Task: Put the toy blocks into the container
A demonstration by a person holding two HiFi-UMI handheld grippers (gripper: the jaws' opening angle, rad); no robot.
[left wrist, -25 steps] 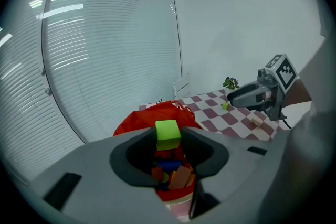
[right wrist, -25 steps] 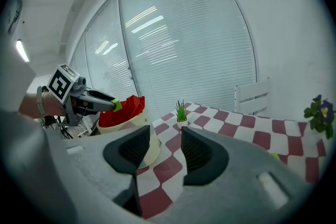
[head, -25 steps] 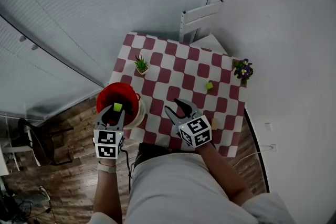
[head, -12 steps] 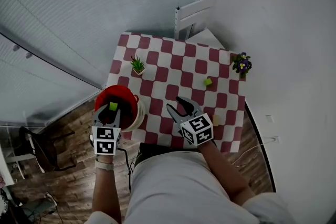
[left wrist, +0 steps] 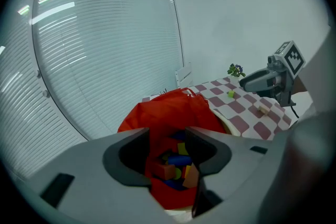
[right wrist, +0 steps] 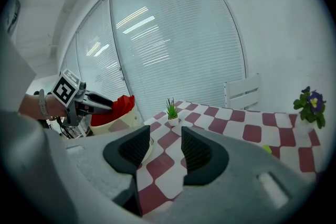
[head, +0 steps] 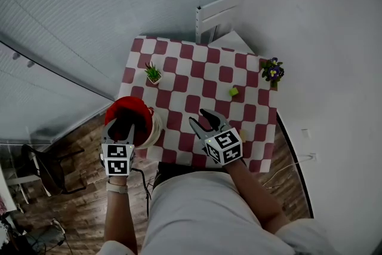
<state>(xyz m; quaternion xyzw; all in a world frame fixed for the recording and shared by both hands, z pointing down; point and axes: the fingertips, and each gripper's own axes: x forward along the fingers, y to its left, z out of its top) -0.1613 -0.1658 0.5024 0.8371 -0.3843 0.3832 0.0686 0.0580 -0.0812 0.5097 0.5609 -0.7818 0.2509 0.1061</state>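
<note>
Nearest, the left gripper (head: 123,125) is held directly above the container (head: 143,110), its jaws spread apart with nothing between them, a position suited to letting blocks fall in. Through the gap, a heap of coloured blocks (left wrist: 176,162) is seen inside the container's red lining. Right of the container, the right gripper (head: 200,119) is kept low over the checked table (head: 206,77), jaws parted and empty, seemingly readied for a pick. Farther right of the container, a tan block (left wrist: 262,108) and, beyond it, a green block (head: 233,91) lie uncollected.
</note>
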